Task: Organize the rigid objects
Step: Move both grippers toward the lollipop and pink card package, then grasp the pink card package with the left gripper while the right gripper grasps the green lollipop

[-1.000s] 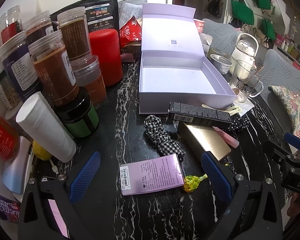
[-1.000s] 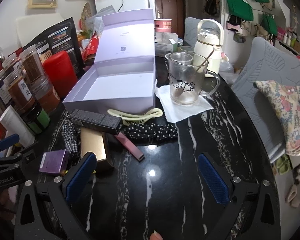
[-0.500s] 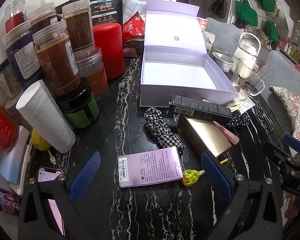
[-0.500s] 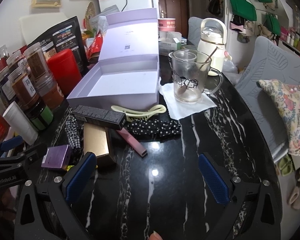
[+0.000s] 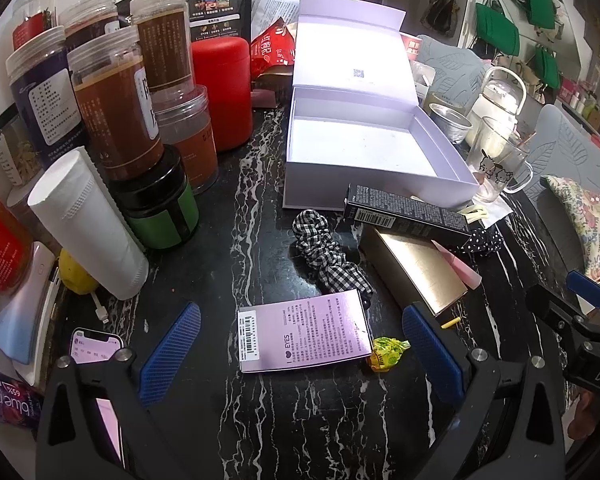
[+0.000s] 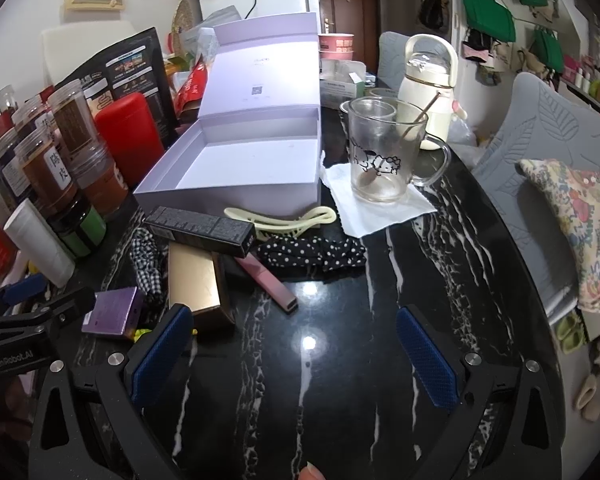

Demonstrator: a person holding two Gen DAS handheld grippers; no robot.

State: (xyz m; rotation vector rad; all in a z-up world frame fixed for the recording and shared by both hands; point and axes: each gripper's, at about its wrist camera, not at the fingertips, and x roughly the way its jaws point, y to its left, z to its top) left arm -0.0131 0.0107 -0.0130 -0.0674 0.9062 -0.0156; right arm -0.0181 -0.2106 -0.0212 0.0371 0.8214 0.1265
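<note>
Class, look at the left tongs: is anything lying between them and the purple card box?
Nothing visible does. The left tongs stand open, the purple card box lies flat between their fingers; the yellow candy sits just right of it.

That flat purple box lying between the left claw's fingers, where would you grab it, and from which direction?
Probably from above, across its short width. The purple box lies flat on the table with its long sides roughly in line with the open left gripper. Pinch mid-length, clear of the candy at its right corner.

Black marble table (image 6: pixel 440 280); grey chair (image 6: pixel 540 128)
</note>
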